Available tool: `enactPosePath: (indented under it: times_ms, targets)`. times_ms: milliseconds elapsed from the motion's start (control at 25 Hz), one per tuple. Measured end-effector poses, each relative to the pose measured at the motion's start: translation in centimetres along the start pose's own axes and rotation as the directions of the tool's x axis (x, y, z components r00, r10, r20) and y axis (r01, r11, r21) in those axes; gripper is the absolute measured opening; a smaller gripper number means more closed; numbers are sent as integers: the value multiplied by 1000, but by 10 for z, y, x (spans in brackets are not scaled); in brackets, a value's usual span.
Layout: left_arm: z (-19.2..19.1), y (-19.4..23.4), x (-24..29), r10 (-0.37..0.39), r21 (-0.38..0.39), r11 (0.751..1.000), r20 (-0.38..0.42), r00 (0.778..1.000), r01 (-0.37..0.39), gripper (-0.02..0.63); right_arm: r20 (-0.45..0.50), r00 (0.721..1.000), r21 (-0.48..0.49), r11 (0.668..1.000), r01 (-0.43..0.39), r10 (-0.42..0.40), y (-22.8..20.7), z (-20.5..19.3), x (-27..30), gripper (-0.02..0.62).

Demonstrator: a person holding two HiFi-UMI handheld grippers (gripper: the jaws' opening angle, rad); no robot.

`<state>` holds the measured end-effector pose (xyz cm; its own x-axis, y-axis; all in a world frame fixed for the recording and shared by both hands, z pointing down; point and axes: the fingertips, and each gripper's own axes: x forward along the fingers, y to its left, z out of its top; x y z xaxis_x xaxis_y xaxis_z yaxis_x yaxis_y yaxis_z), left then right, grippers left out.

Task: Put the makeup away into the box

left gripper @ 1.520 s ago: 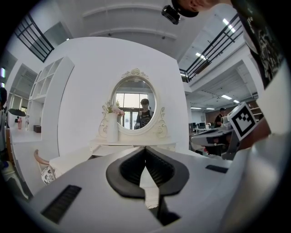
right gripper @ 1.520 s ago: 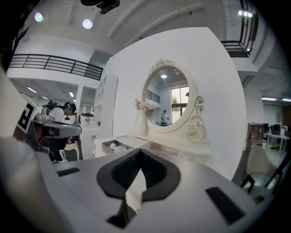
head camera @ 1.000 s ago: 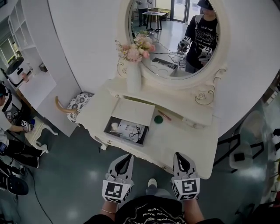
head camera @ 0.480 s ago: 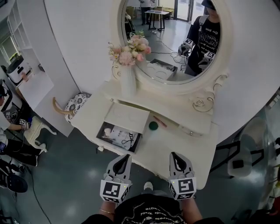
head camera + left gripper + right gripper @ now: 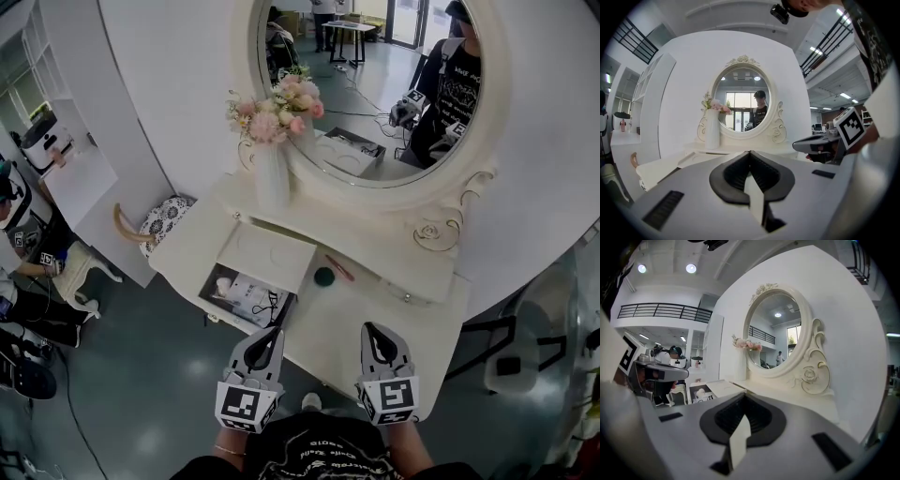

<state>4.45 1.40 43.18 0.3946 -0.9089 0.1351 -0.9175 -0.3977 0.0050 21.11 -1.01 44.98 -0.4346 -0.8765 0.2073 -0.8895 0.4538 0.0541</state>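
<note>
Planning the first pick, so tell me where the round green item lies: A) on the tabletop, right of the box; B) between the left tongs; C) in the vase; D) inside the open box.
A: the round green item sits on the table, right of the open box.

The box (image 5: 246, 298) is set at the tabletop's (image 5: 367, 305) left edge, with its lid (image 5: 267, 255) laid open behind it. A round makeup piece (image 5: 323, 277) and a pencil (image 5: 339, 268) are placed just right of the lid. A vase (image 5: 272, 178) is stood behind, left of the mirror (image 5: 375, 84).
</note>
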Motion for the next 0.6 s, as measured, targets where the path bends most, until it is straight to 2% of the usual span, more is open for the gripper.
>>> enactPosePath:
  times_ms: [600]
  targets:
    - [-4,8,11,32,-7,999,-14,999,-32,15,-24,999,2,999,-42,43,-3,-6,20,9]
